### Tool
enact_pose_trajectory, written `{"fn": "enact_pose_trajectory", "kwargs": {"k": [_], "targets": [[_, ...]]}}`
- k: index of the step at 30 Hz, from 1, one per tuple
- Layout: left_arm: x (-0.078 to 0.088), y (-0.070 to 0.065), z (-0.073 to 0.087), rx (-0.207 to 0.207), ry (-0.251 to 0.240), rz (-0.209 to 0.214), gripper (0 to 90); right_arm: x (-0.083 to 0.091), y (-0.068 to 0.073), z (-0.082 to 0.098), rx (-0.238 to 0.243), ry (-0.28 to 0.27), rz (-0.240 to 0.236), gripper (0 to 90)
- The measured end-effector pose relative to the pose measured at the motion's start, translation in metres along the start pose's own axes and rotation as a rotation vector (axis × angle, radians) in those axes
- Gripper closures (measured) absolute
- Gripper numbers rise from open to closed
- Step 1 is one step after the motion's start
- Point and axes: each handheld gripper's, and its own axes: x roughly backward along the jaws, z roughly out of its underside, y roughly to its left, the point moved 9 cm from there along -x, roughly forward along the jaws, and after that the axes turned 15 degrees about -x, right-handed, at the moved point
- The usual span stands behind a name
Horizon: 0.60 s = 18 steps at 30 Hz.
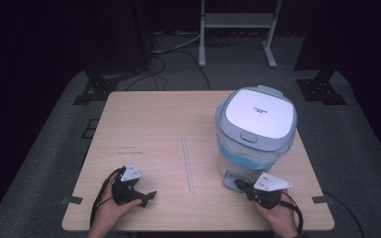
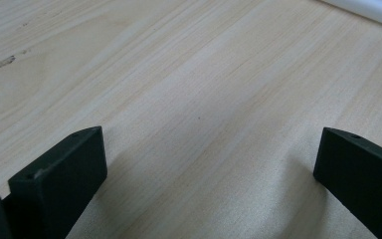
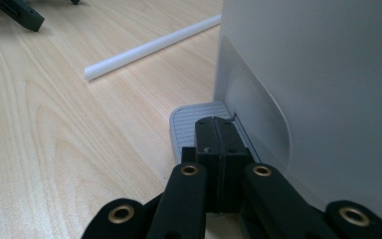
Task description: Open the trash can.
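Observation:
A white pedal bin [image 1: 258,129] with a grey-rimmed lid [image 1: 260,111] stands on the right of the wooden table [image 1: 154,114], its lid down. Its grey ribbed foot pedal [image 1: 232,178] sticks out toward me. My right gripper [image 1: 240,184] is shut with nothing between its jaws. In the right gripper view its closed tips [image 3: 218,124] lie on the pedal [image 3: 189,122], close to the bin's wall [image 3: 328,74]. My left gripper [image 1: 151,195] rests open on the table's front left, with bare wood between its jaws [image 2: 209,144].
A thin white tube [image 1: 187,163] lies lengthwise on the table between the two grippers, its end near the pedal [image 3: 149,47]. The left gripper [image 3: 22,12] appears far off in the right gripper view. A metal stand [image 1: 238,29] is on the floor behind the table.

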Motion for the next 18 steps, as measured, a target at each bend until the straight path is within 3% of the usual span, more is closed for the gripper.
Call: {"fn": "enact_pose_trajectory", "kwargs": {"k": [18], "targets": [[0.0001,-0.0001,0.0001,0.000,0.002,0.001,0.0,-0.0014,-0.0002,0.0019,-0.021,0.025,0.006,90.0]]}}
